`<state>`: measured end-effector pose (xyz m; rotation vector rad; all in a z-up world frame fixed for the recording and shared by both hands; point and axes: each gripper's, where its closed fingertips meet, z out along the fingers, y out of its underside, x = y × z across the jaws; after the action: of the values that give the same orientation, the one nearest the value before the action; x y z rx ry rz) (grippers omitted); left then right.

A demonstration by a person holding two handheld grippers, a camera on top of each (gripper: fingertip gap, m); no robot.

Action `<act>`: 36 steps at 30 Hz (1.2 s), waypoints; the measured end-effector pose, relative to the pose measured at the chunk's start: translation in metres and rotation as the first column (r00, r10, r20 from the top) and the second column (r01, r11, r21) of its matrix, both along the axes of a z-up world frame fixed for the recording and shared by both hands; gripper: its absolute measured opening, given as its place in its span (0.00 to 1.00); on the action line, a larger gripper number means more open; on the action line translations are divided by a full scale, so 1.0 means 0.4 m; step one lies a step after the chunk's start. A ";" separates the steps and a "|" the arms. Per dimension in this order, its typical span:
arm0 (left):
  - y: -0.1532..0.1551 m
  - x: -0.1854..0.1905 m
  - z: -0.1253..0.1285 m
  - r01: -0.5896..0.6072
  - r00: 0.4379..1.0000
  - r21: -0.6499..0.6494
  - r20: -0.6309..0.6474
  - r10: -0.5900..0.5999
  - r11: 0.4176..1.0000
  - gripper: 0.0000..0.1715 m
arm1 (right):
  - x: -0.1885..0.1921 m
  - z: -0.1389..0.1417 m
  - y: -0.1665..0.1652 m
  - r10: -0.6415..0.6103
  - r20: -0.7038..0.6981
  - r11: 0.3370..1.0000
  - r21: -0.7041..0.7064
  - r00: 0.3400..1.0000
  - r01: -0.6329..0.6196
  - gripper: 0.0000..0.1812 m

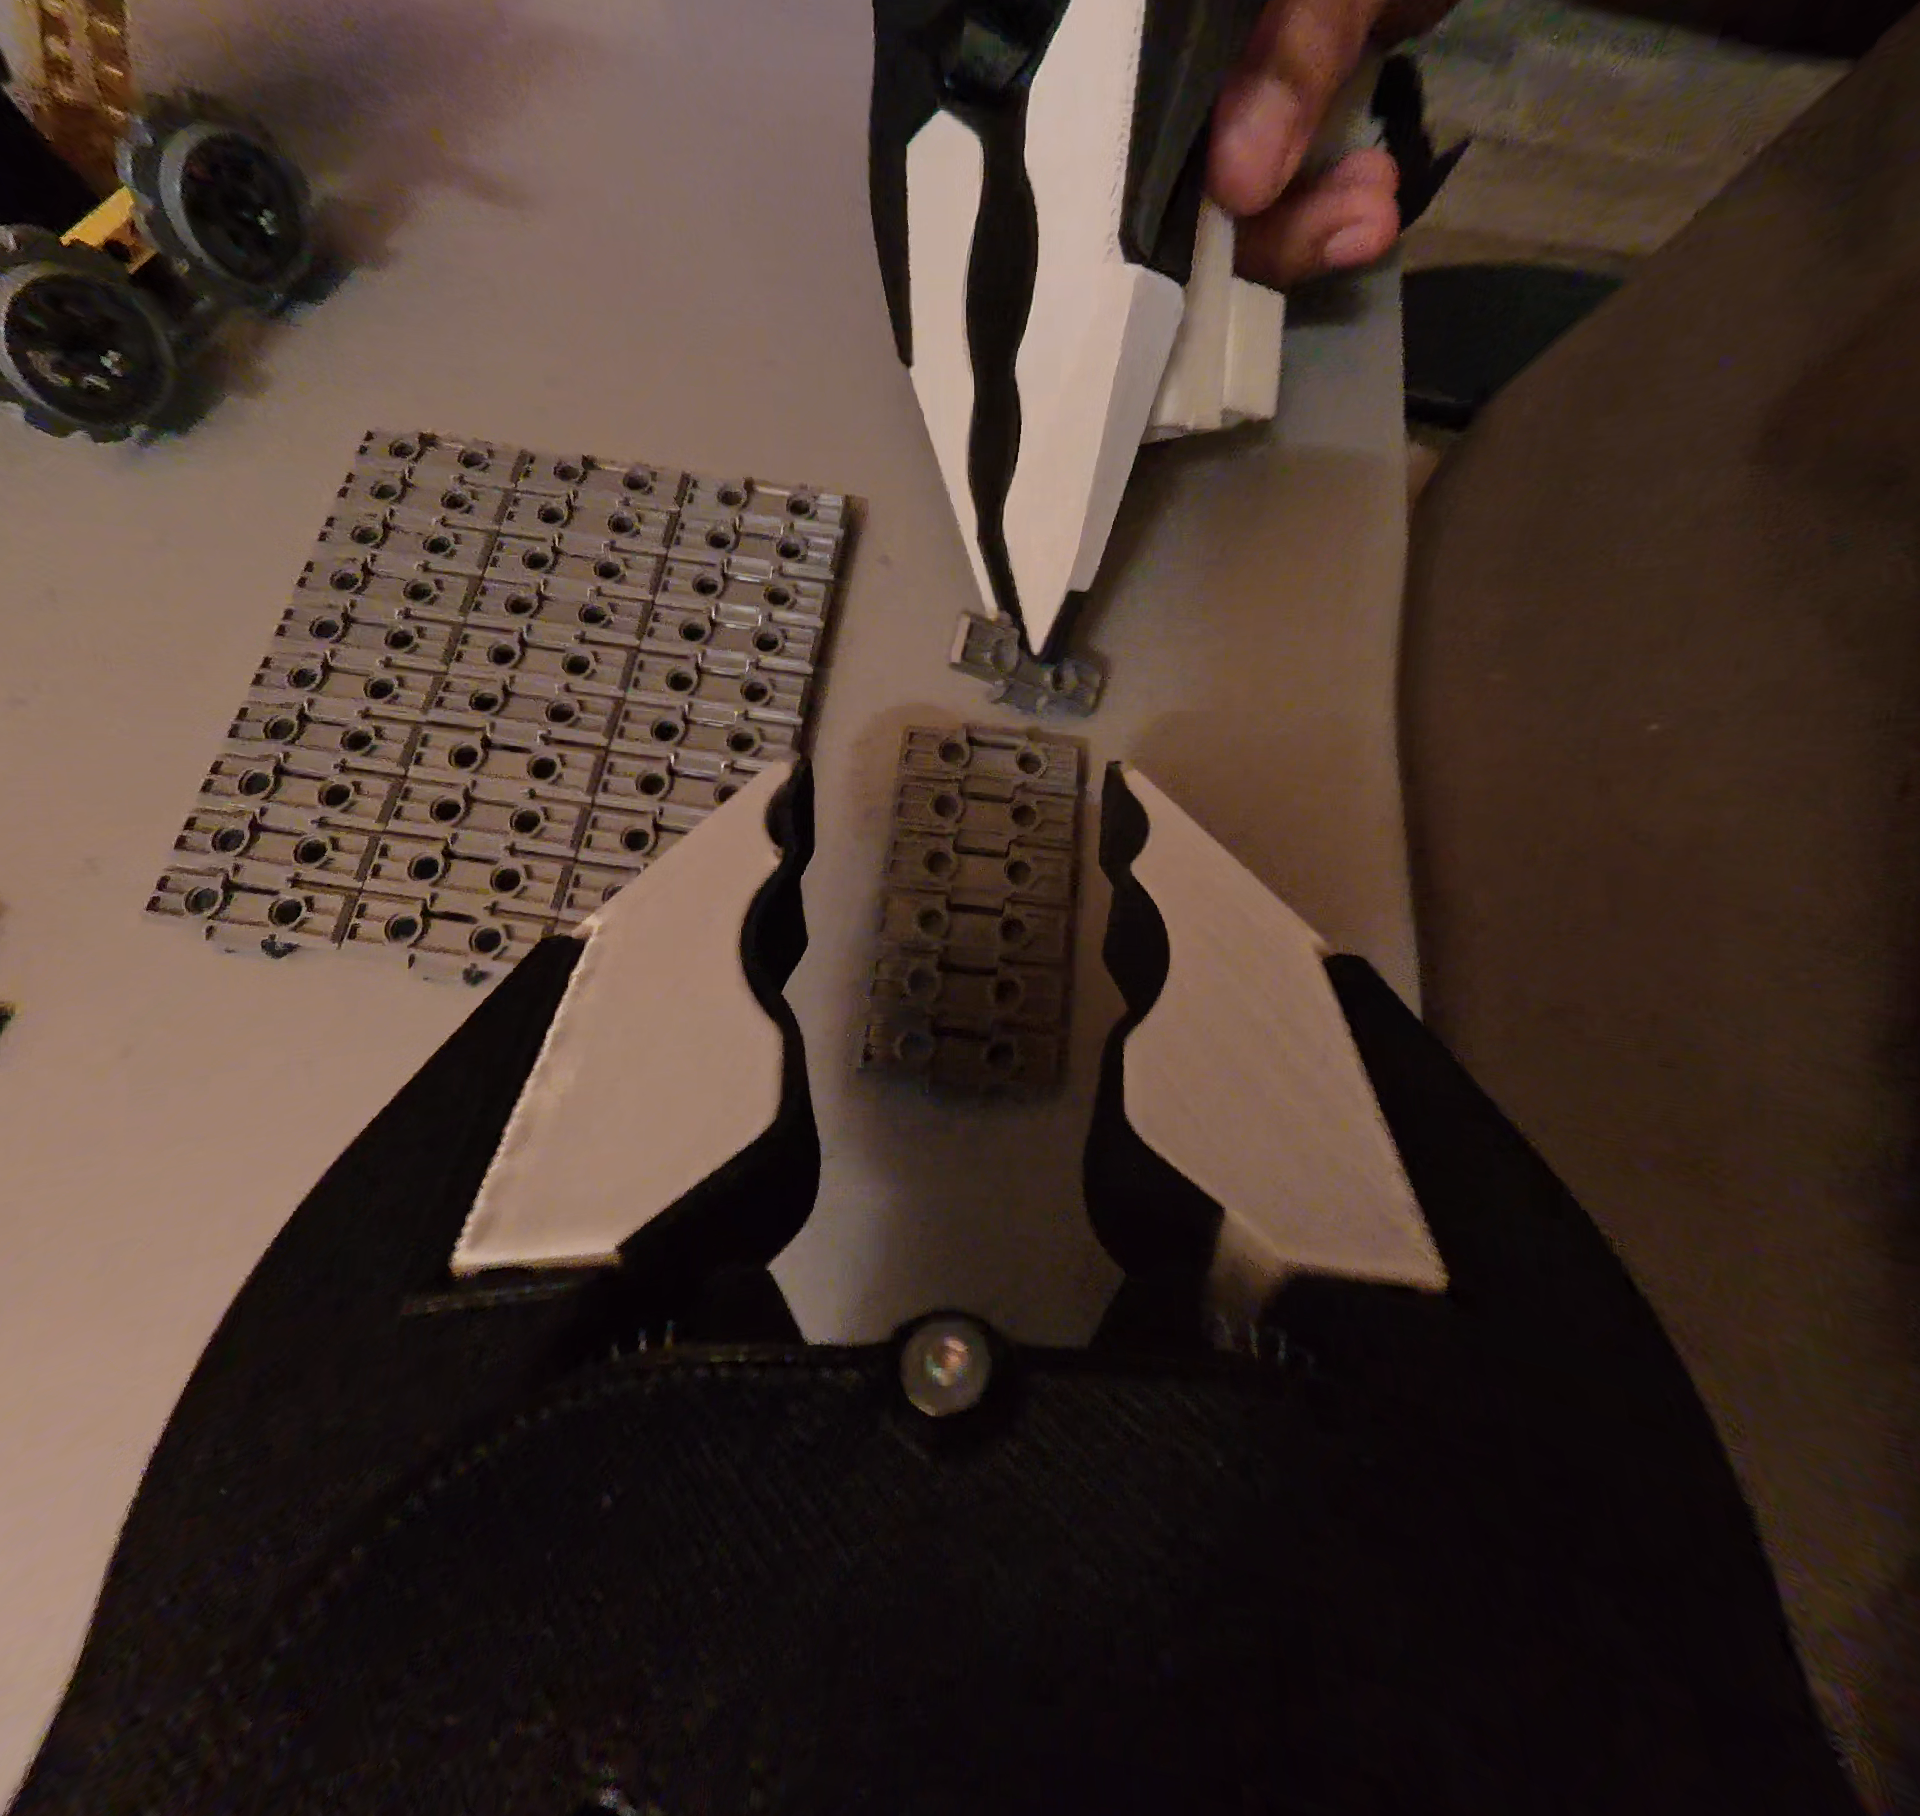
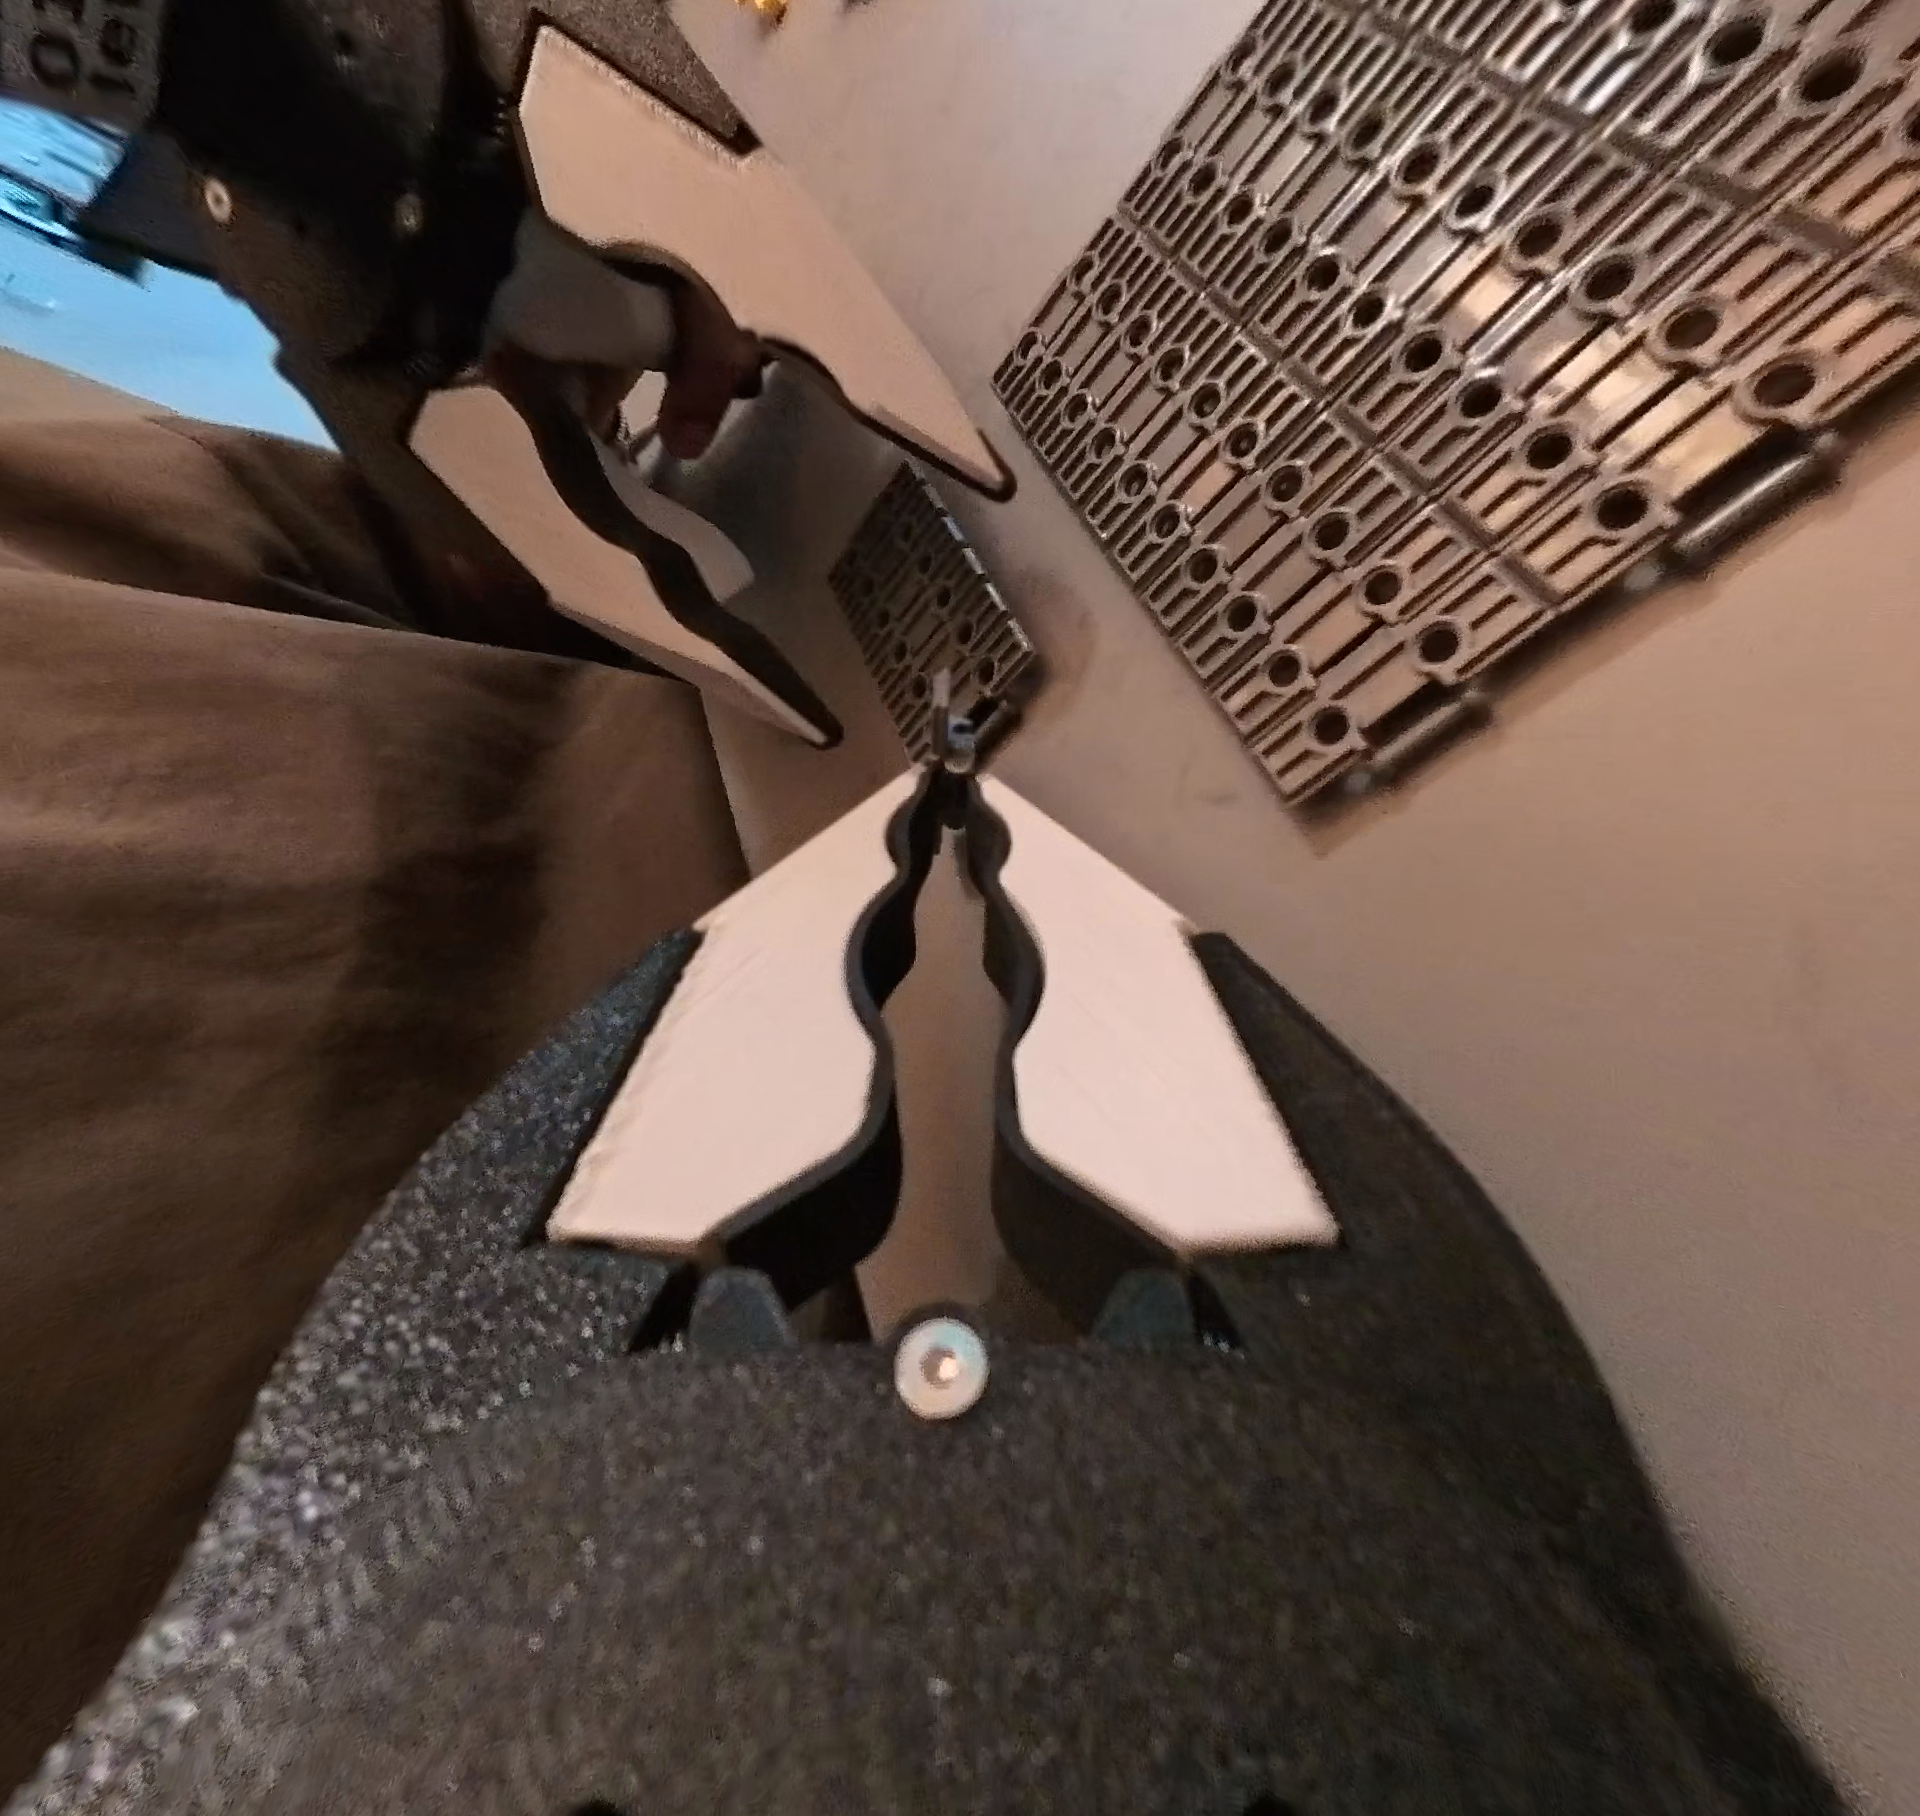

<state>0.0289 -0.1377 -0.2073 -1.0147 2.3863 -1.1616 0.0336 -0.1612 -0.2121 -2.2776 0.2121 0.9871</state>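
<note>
My left gripper (image 1: 958, 774) is open. A short strip of grey track links (image 1: 971, 919) lies flat on the table between its fingers, and neither pad touches it. My right gripper (image 1: 1023, 623) comes in from the far side with a hand on it. It is shut on a single grey track link (image 1: 1029, 670), held just beyond the strip's far end. In the right wrist view the right gripper (image 2: 948, 781) pinches that link (image 2: 951, 727) at its tips. The open left gripper (image 2: 904, 603) stands over the strip (image 2: 935, 592).
A large mat of joined grey track links (image 1: 520, 706) lies on the table to the left, and it also shows in the right wrist view (image 2: 1507, 312). A yellow toy vehicle with grey wheels (image 1: 156, 239) stands at the far left. Brown fabric (image 1: 1662, 831) lies along the table's right edge. Less than 4 cm separates the two grippers' tips.
</note>
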 end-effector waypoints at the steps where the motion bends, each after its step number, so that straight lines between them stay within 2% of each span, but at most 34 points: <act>1: 0.001 0.000 -0.006 -0.001 1.000 0.019 0.004 0.001 1.000 0.31 | -0.005 0.000 0.003 -0.007 -0.028 1.000 -0.015 1.000 0.007 0.02; 7: -0.011 -0.013 -0.021 0.019 1.000 0.041 0.013 -0.019 0.999 0.30 | -0.006 -0.010 0.016 -0.024 -0.059 0.998 -0.056 0.998 0.021 0.02; 10: -0.007 -0.012 -0.026 0.009 1.000 0.060 0.016 -0.010 0.998 0.29 | -0.004 -0.009 0.013 -0.013 -0.045 0.997 -0.073 0.999 0.010 0.10; 13: -0.007 -0.013 -0.029 0.011 1.000 0.069 0.016 -0.012 0.998 0.28 | 0.006 -0.002 0.007 0.002 0.028 0.997 -0.072 1.000 0.000 0.16; 16: -0.007 -0.012 -0.032 0.010 1.000 0.070 0.006 -0.010 0.998 0.28 | 0.019 0.008 -0.001 0.058 0.211 0.998 -0.027 0.976 -0.054 0.18; 18: -0.006 -0.012 -0.032 0.007 1.000 0.064 0.000 -0.007 0.998 0.28 | 0.034 0.014 0.003 0.099 0.401 0.993 0.019 0.911 -0.116 0.19; 21: -0.007 -0.012 -0.034 0.008 1.000 0.060 -0.010 -0.007 0.998 0.28 | 0.035 0.028 0.015 0.166 0.678 0.949 0.087 0.716 -0.303 0.23; 24: -0.008 -0.013 -0.038 0.013 1.000 0.061 -0.025 -0.011 0.998 0.28 | 0.019 0.025 0.015 0.242 0.837 0.845 0.067 0.491 -0.530 0.22; 26: -0.008 -0.013 -0.041 0.014 0.999 0.064 -0.030 -0.012 0.998 0.28 | 0.029 0.017 0.022 0.267 0.883 0.794 0.026 0.387 -0.608 0.20; 28: -0.007 -0.012 -0.041 0.010 1.000 0.069 -0.024 -0.008 0.998 0.28 | 0.030 0.006 0.026 0.316 0.873 0.763 -0.001 0.372 -0.646 0.20; 31: -0.005 -0.010 -0.040 0.001 1.000 0.072 -0.018 0.000 0.997 0.27 | 0.018 -0.001 0.029 0.379 0.835 0.732 -0.007 0.399 -0.681 0.21; 36: -0.009 -0.014 -0.040 0.016 1.000 0.066 -0.025 -0.014 0.998 0.21 | 0.010 -0.028 0.018 0.465 0.785 0.712 -0.056 0.410 -0.700 0.24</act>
<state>0.0233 -0.1411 -0.2234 -0.9975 2.4384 -1.0737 0.0375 -0.1540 -0.2233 -2.2833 -1.1307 0.2036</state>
